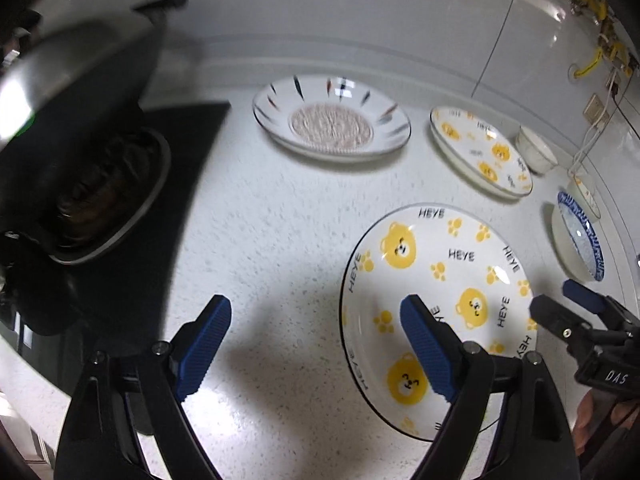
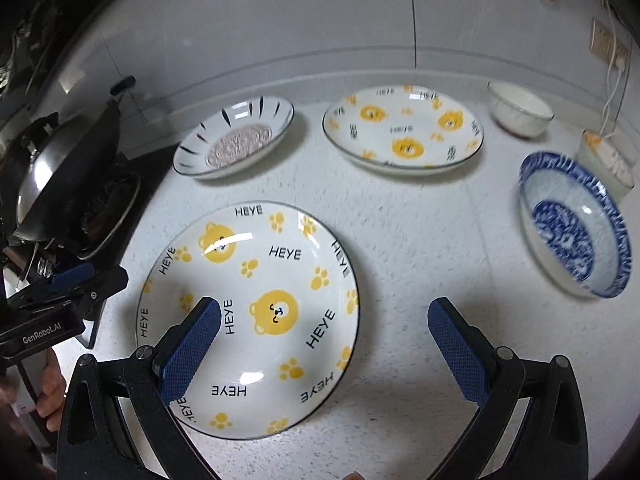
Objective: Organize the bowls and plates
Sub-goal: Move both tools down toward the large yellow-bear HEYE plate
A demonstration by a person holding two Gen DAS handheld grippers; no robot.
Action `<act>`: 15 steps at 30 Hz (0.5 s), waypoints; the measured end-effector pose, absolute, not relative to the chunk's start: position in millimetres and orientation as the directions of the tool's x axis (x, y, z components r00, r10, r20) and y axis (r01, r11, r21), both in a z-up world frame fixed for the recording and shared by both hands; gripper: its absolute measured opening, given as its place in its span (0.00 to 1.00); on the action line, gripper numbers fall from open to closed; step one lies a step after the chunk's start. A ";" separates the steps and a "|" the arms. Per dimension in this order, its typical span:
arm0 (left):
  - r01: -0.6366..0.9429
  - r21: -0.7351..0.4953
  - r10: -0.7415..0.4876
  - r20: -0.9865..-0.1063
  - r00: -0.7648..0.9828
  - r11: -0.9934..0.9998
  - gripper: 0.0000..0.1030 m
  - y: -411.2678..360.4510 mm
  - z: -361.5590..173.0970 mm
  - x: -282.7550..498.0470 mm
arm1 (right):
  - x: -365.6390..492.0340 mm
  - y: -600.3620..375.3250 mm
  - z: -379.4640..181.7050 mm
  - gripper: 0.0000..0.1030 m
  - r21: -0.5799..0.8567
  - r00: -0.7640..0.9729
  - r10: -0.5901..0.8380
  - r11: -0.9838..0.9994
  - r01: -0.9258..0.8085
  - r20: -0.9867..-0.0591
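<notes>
A yellow bear "HEYE" plate [image 1: 440,280] [image 2: 264,280] lies on the white counter nearest me. A second bear plate [image 1: 480,152] [image 2: 404,128] lies behind it. A striped plate with a pink centre [image 1: 332,116] [image 2: 236,140] is at the back left. A blue-patterned bowl [image 1: 580,240] [image 2: 576,224] sits at the right, and a small white bowl [image 1: 536,152] [image 2: 520,110] at the back right. My left gripper [image 1: 316,348] is open, above the near plate's left rim. My right gripper [image 2: 324,344] is open, above its right rim. Both are empty.
A black stove with a wok and burner [image 1: 92,184] [image 2: 68,184] takes up the left. A white wall [image 2: 320,20] runs behind the counter. A cup [image 2: 608,164] and cables [image 2: 616,80] stand at the far right.
</notes>
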State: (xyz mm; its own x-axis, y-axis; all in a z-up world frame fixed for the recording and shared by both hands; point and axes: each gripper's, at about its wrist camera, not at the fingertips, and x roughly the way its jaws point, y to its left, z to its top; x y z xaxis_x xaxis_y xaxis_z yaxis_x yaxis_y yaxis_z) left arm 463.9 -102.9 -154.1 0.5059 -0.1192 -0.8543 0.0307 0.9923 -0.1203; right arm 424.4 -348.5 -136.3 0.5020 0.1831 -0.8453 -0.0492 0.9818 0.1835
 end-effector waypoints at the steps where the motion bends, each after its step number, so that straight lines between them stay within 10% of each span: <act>1: 0.034 -0.129 -0.129 -0.865 0.485 0.991 0.83 -103.1 -160.1 468.8 | 427.4 -346.8 -140.2 0.99 0.191 0.485 0.191 0.980 -0.049 -0.853; 15: 0.040 -0.247 -0.247 -0.919 0.308 0.968 0.83 -112.3 -202.8 492.2 | 445.1 -344.6 -174.1 0.99 0.239 0.340 0.240 0.970 -0.046 -0.909</act>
